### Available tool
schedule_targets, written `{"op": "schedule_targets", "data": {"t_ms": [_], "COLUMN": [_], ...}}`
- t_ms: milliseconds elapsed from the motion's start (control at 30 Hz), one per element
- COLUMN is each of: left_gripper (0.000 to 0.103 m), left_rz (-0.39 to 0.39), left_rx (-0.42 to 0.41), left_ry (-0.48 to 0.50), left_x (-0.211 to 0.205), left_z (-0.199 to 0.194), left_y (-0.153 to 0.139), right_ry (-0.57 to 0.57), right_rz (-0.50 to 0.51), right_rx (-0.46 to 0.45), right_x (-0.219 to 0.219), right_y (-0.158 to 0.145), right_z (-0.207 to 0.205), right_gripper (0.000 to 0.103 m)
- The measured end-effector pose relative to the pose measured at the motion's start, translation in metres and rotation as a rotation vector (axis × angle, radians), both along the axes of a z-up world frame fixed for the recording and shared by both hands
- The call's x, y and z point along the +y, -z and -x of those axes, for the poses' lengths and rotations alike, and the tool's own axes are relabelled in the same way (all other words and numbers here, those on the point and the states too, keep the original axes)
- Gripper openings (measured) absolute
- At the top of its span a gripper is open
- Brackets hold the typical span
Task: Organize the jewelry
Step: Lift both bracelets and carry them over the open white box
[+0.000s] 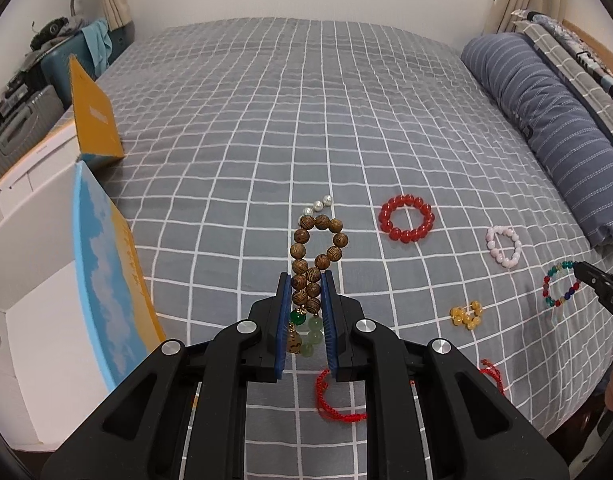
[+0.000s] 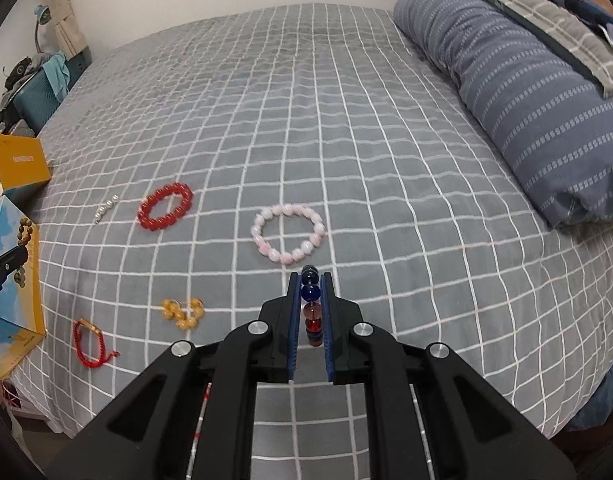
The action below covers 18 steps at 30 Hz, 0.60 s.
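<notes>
Wooden beads clenched in my left tongs [image 1: 306,304]

My right tongs [image 2: 310,308] grip the multicoloured bracelet [image 2: 310,292]; the box [image 1: 102,280] lies lower left, nearer my left tongs.

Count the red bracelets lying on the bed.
2: a red bead bracelet beside the pearls, and a red cord bracelet near the bed's front edge, left of the yellow beads. None seems hidden.

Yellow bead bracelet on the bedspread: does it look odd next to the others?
Yes. The yellow bead bracelet lies bunched in a clump, while the red bead bracelet and pink bead bracelet lie as open rings.
</notes>
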<state>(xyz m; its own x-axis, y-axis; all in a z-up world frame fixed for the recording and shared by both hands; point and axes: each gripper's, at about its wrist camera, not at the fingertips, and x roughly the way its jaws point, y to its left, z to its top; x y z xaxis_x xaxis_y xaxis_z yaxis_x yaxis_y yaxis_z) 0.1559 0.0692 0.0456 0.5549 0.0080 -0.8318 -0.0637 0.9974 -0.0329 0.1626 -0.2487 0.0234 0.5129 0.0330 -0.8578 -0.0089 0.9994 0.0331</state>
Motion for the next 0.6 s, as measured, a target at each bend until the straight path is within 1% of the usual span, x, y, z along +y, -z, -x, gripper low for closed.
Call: {"op": "schedule_targets", "data": {"t_ms": [267, 433, 533, 600], "left_gripper": [0.014, 0.014, 0.014, 0.014], "left_rz": [-0.008, -0.006, 0.017, 0.016], "left_rx": [-0.028, -0.043, -0.054, -0.069], "left_ry": [-0.020, -0.040, -0.054, -0.072], "left_x": [0.014, 0.030, 0.045, 0.054], "left_z": [0.006, 0.015, 0.023, 0.028], "left_y": [-0.023, -0.036, -0.045, -0.052], "right_ry": [-0.041, -0.085, -0.119, -0.140], "right_rz": [-0.006, -0.008, -0.017, -0.023], "right_rx": [-0.047, -0.085, -0.101, -0.109], "right_x": [0.029, 0.060, 0.082, 0.096], "right_y": [-0.024, -0.039, -0.046, -0.049], "right_z": [-0.011, -0.014, -0.016, -0.016], "right_gripper": [0.009, 0.009, 0.009, 0.009]}}
